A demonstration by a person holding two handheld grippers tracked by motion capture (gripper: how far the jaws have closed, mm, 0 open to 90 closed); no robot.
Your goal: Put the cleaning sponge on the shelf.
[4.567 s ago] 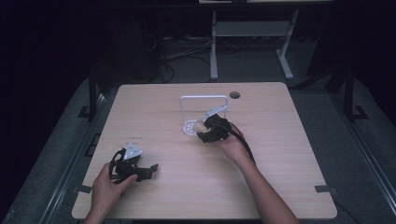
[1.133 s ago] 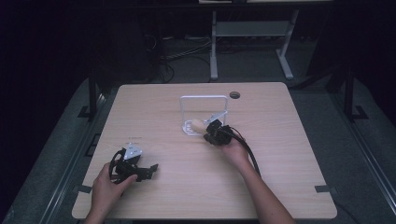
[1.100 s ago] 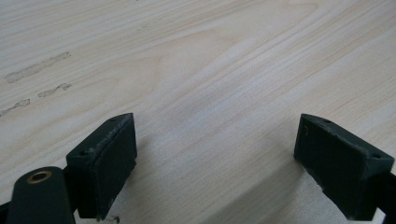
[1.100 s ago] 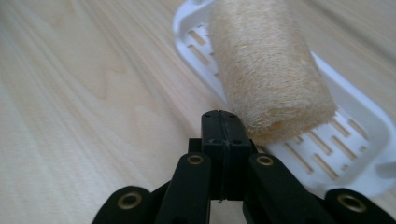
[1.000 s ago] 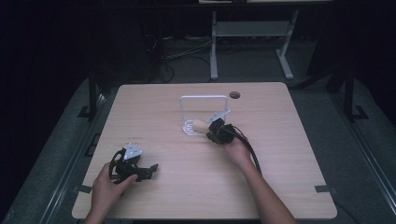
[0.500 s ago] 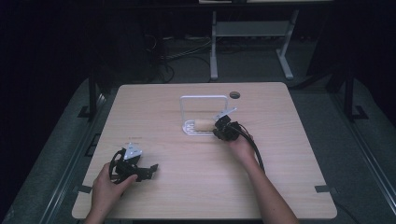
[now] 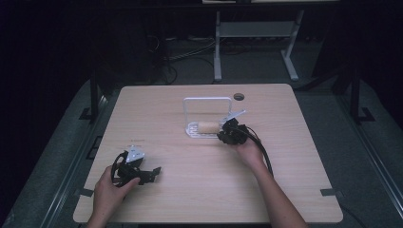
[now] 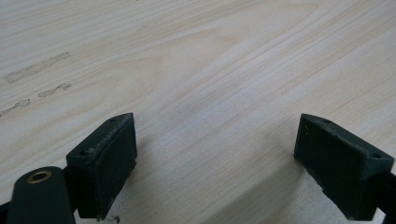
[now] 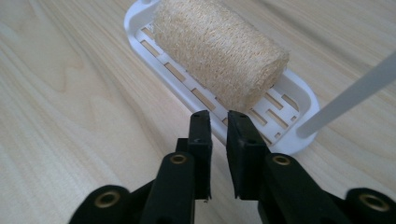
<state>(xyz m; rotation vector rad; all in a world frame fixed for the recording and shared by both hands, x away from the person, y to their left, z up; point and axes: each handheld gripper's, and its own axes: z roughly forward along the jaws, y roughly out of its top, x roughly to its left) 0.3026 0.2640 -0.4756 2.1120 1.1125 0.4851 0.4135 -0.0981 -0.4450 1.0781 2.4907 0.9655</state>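
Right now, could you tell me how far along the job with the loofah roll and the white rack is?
Done, it seems: the loofah roll lies on the white rack's slotted tray. In hand: the right claw sits just short of the roll's end, jaws nearly shut on nothing. The left claw rests open on the table. Probably left: pulling the right claw clear.

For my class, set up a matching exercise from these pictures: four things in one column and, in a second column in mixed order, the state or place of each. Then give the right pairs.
Things:
1. left claw
2. right claw
3. loofah roll
4. white rack

States or places:
A. lies on its side on the slotted tray
B. jaws wide apart, low over bare wood near the table's front left
C. stands on the table with an upright wire frame rising from its slotted tray
D. jaws nearly together with nothing between them, tips at the tray's edge

Pairs: 1-B, 2-D, 3-A, 4-C
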